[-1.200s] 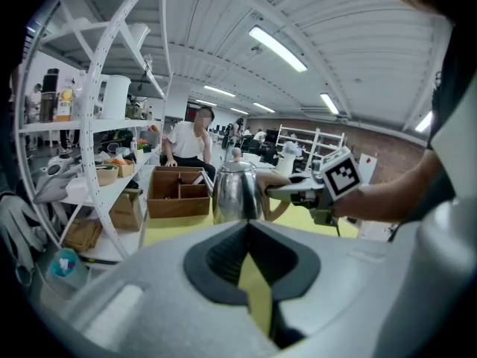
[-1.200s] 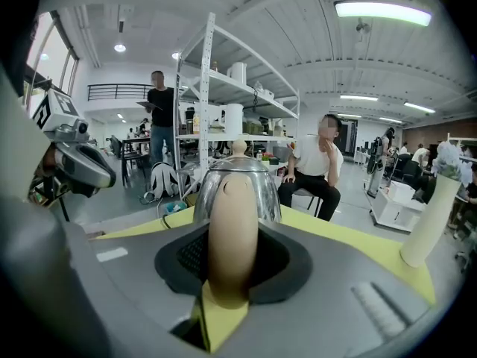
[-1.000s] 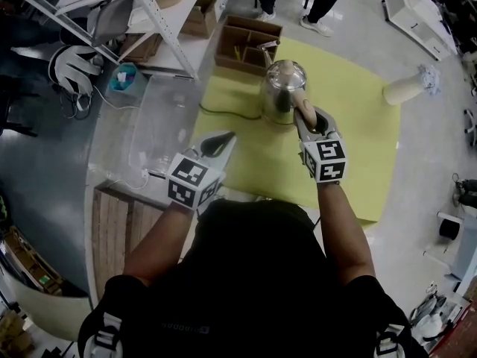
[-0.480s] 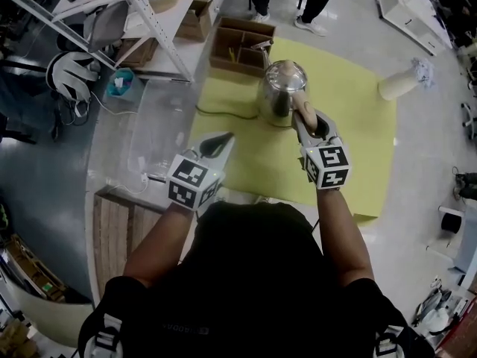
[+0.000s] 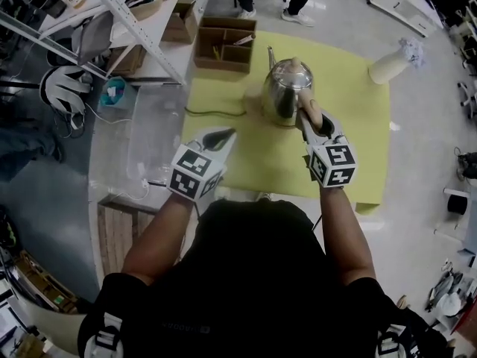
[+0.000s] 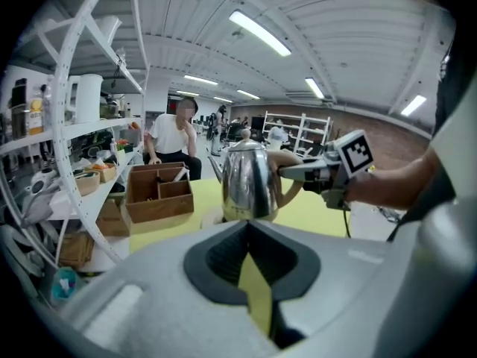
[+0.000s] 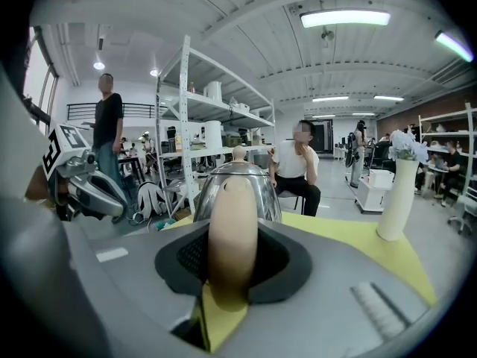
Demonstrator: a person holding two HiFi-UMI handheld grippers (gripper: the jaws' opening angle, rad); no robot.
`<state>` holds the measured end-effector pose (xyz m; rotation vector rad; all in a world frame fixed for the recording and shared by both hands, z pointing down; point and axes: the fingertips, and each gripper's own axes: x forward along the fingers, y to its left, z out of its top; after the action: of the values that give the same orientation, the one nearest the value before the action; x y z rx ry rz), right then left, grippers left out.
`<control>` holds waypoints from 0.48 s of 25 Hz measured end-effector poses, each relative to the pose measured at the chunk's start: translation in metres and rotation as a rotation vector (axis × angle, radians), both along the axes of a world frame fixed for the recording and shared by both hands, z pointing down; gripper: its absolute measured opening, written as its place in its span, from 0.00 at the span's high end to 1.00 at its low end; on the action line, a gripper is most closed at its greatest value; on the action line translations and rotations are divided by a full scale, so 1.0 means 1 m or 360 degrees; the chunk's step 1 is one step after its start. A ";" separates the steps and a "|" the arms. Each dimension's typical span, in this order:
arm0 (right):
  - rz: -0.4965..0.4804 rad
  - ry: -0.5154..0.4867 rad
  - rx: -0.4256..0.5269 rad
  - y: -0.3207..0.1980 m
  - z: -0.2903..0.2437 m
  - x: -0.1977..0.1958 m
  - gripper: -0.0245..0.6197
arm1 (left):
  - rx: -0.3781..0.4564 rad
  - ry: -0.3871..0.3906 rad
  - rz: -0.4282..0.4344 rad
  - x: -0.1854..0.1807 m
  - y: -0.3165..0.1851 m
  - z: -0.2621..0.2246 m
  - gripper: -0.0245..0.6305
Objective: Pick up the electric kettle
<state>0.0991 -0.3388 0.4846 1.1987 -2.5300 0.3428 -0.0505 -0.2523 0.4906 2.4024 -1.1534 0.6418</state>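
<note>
Right jaws clamped from both sides on the beige handle (image 7: 232,230) of the electric kettle (image 5: 285,88), with the handle upright between the dark pads of the right gripper (image 5: 311,118). Left jaws drawn almost together on the left gripper (image 5: 218,137), leaving only a thin slit of yellow showing through and nothing caught in it. Held low and apart from the kettle, over the left part of the yellow mat (image 5: 350,133), aimed toward the kettle's shiny side.

Kettle near the middle of the mat, upright, steel body mirror-bright, beige lid knob (image 5: 296,63) on top. Thin spout (image 5: 270,53) turned toward the wooden compartment box (image 5: 223,45) at the mat's far edge. Cannot tell whether resting on the mat or raised just off it.

Off the mat's left side, a black cable (image 5: 216,112) snaking away from beside the kettle. At the far right corner of the mat, a white vase (image 5: 387,67), well apart from the kettle. Off to the left, past the box, a metal shelving rack (image 5: 141,28). Behind the box, a seated person (image 6: 173,136); by the rack, a standing person (image 7: 108,125).
</note>
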 end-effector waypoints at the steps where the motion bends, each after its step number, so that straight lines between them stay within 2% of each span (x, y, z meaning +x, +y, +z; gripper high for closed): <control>1: 0.0010 0.0003 0.0005 0.000 0.000 0.004 0.82 | -0.0001 -0.0001 0.0019 0.005 -0.001 0.001 0.96; 6: 0.0058 0.0001 0.0020 0.001 -0.001 0.023 0.82 | -0.0027 -0.0038 0.0113 0.026 -0.001 0.009 0.96; 12: 0.0134 0.0002 0.0023 0.000 0.001 0.050 0.82 | -0.0008 -0.0046 0.0165 0.045 -0.006 0.006 0.96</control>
<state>0.1487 -0.3387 0.4857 1.3132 -2.4900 0.3444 -0.0058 -0.2587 0.4969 2.4695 -1.0425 0.7132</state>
